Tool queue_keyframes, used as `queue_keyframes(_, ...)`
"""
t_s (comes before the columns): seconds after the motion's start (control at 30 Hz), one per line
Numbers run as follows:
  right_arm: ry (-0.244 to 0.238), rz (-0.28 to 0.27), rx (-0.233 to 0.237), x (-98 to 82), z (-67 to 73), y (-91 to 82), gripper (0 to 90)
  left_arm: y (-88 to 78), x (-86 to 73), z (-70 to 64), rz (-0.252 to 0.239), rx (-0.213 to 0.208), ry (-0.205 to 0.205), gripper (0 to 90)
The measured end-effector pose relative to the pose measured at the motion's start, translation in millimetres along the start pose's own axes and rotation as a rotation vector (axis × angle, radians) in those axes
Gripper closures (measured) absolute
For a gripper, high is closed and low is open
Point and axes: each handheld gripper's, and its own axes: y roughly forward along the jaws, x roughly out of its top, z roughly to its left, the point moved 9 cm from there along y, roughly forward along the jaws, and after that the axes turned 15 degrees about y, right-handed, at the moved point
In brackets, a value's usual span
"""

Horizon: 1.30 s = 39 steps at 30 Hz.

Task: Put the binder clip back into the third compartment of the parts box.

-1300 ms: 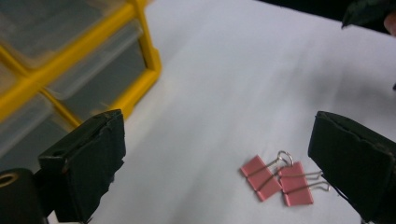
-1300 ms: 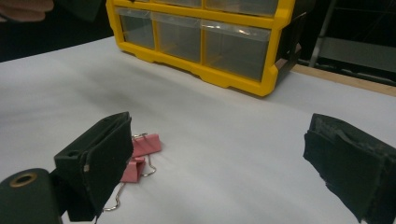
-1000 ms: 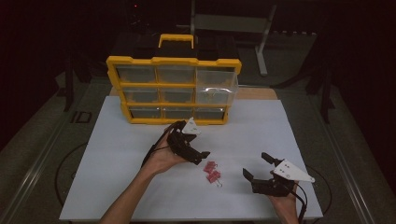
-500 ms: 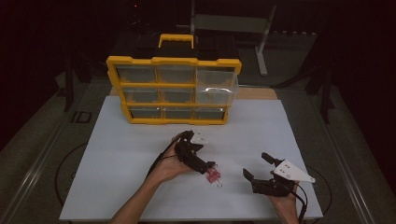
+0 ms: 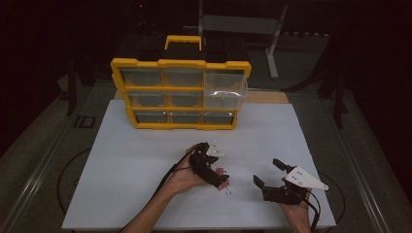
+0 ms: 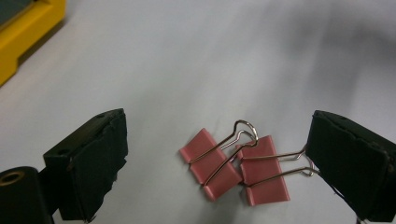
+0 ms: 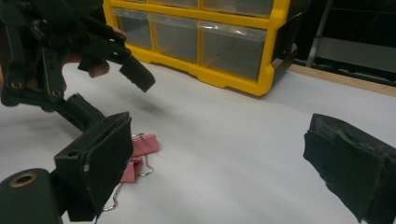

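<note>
Left gripper (image 6: 219,163), jaws spread wide, straddles two pink binder clips (image 6: 238,170) lying touching on the white table (image 5: 145,160) near the centre; best closing squarely on one clip's body, while the open right gripper (image 5: 270,174) waits right.

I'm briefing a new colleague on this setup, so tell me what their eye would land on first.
First, the yellow drawer cabinet standing at the far edge of the white table, one clear drawer at its right pulled out. Next, two pink binder clips lying side by side on the table, with the left gripper open around them. The right gripper, also open, sits apart nearer the person.
</note>
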Motion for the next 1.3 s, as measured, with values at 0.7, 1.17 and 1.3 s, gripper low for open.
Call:
queue_keyframes(0.7, 0.007, -0.011, -0.010, 1.3, -4.3, -2.5, 7.7, 16.3, -3.5, -6.1, 0.085, 0.024, 0.005, 49.4)
queue_keyframes(1.17, 0.003, -0.005, -0.012, 0.7, -3.6, -1.2, 7.7, -7.4, -19.6, 12.2, 0.094, 0.017, -0.093, 84.9)
queue_keyframes(1.3, -0.005, 0.000, -0.013, 0.1, -3.0, -0.5, 7.7, -9.2, -23.5, 14.8, 0.099, 0.002, -0.108, 88.8)
